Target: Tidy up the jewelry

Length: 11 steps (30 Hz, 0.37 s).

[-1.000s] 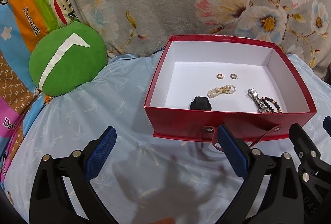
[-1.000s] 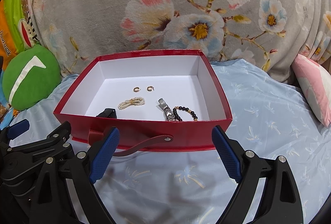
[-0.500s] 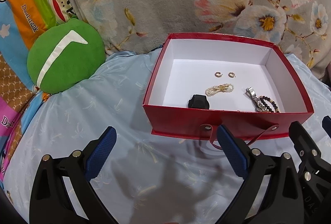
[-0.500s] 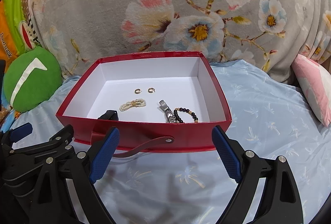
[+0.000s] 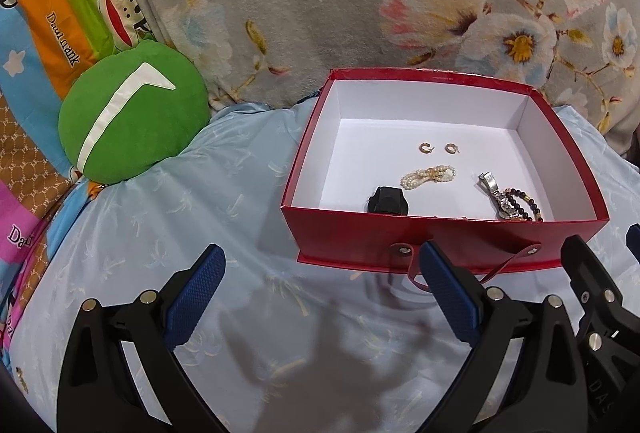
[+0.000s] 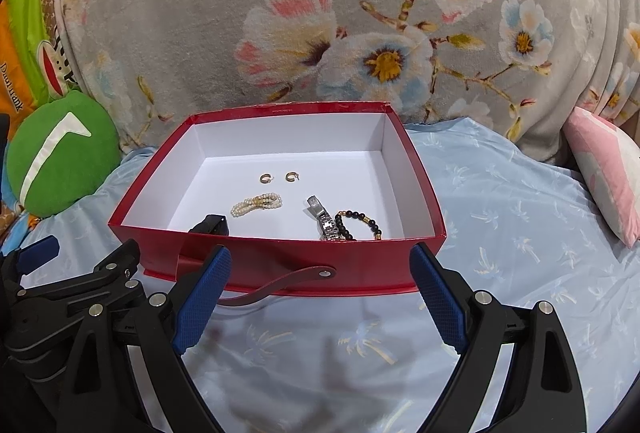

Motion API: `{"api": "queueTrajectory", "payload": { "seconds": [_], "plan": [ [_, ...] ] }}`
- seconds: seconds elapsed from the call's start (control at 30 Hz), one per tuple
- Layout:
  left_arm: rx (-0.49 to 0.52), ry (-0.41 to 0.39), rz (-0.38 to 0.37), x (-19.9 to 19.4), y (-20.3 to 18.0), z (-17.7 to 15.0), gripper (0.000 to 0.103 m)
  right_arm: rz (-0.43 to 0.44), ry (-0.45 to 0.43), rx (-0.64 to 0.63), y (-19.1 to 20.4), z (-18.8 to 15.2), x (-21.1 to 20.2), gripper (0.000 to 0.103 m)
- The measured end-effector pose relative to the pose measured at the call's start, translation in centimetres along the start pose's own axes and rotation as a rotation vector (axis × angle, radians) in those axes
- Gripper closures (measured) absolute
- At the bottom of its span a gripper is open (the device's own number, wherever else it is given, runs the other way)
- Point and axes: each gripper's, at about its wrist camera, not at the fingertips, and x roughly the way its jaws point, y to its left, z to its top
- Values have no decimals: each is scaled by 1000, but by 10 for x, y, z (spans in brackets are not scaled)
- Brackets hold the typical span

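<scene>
— Looking along my left gripper (image 5: 322,283): both blue pads spread wide, nothing between them, hovering over the light blue bedsheet (image 5: 200,217) just short of the red box (image 5: 400,237). What do you read on the other side?

— Same on my right gripper (image 6: 320,283): wide apart and empty, parked in front of the box's near wall, with the box's red strap handle (image 6: 280,283) lying on the sheet between the fingers.

— Where does the jewelry sit?

— All inside the box on its white floor. I see two gold hoop earrings (image 6: 280,177) side by side toward the back, a pearl bracelet (image 6: 256,205) in front of them, a silver watch (image 6: 322,219) to its right touching a black bead bracelet (image 6: 358,223), and a small black box (image 5: 387,200) against the near wall, partly hidden by the rim.

— And around the box?

— I have a green round cushion (image 5: 132,121) to the left, a grey floral blanket (image 6: 320,13) behind, and a pink pillow (image 6: 608,169) at the far right.
</scene>
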Motion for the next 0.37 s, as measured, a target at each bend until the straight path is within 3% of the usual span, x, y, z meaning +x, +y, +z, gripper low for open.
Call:
{"api": "queueTrajectory", "payload": {
  "seconds": [0.37],
  "plan": [
    [16,-6,2,1,-4,2,8,0,2,0,-1,1,0,15]
  ]
}}
